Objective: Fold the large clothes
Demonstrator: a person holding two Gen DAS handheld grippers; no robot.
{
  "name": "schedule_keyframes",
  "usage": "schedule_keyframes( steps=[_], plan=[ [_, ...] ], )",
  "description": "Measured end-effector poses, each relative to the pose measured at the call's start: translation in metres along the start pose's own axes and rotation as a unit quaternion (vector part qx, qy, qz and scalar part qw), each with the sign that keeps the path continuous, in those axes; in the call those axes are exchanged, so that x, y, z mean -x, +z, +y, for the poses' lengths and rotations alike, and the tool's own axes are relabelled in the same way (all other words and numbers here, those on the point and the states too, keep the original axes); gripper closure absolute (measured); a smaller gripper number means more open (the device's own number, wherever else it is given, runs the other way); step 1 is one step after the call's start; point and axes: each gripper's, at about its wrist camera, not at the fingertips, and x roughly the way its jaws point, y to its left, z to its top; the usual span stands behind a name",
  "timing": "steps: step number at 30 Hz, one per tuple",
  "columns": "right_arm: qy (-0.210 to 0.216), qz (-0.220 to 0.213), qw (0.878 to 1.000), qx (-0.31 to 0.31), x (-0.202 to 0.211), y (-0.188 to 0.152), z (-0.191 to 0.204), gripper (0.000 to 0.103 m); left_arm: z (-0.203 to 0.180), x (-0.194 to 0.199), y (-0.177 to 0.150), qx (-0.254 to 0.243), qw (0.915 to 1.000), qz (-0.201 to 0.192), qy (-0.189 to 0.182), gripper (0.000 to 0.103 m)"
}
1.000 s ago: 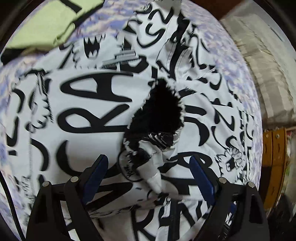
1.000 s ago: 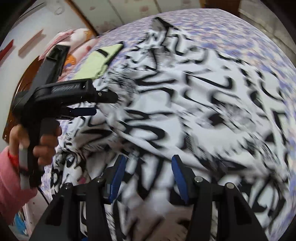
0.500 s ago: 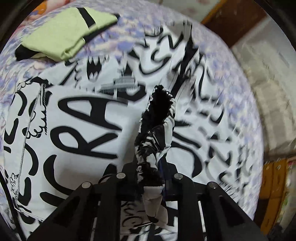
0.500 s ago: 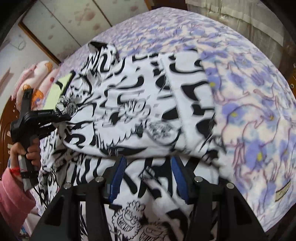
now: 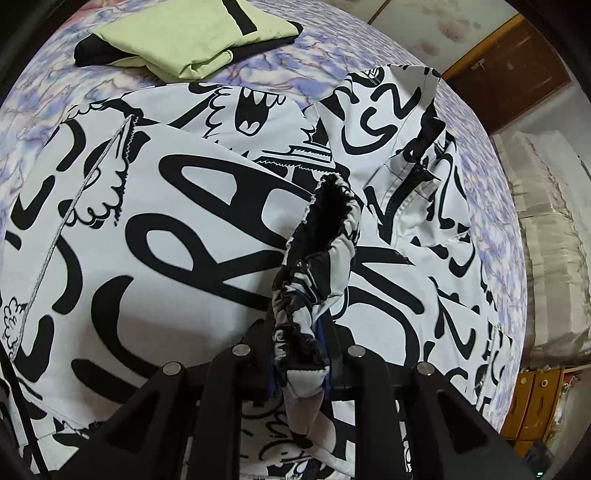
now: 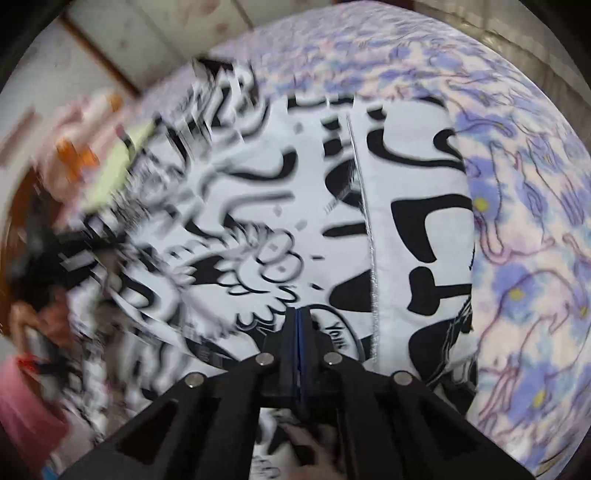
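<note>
Left tool [image 5: 299,354] clamps jacket cuff [image 5: 325,236]; right tool [image 6: 299,332] closed; green shirt [image 5: 192,33] beyond.

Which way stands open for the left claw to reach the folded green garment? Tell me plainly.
Probably none yet: the left claw is clamped on the jacket's elastic cuff, and the green garment lies beyond the spread jacket. It must let go first.

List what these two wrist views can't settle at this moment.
- Right wrist view: right gripper is shut, but whether jacket fabric sits between the pads is hidden by the fingers themselves.
- Right wrist view: left side is motion-blurred; the left gripper there is unreadable.
- Left wrist view: sleeve cuff is clamped by the left gripper; the jacket's lower edge is cut off.
</note>
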Motion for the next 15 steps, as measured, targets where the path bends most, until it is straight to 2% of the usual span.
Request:
schedule_keyframes(
  steps=[2,8,13,15],
  plan=[
    [-0.016,0.008,1.000,-0.009,-0.008,0.001,-0.013,0.103,-0.004,-0.005,0.004,-0.007,0.9999,0.002,0.007,0.087],
    [-0.027,0.011,0.999,-0.021,-0.005,0.005,-0.037,0.103,-0.023,-0.007,0.003,-0.053,0.9981,0.007,0.032,0.085],
    [0.002,0.021,0.999,-0.049,0.000,0.011,-0.044,0.103,-0.024,0.005,-0.003,-0.059,0.9959,0.003,0.068,0.075],
    [0.020,0.011,0.999,-0.022,0.010,0.015,-0.035,0.103,-0.033,0.019,-0.005,-0.084,0.9910,-0.011,0.103,0.066]
  ],
)
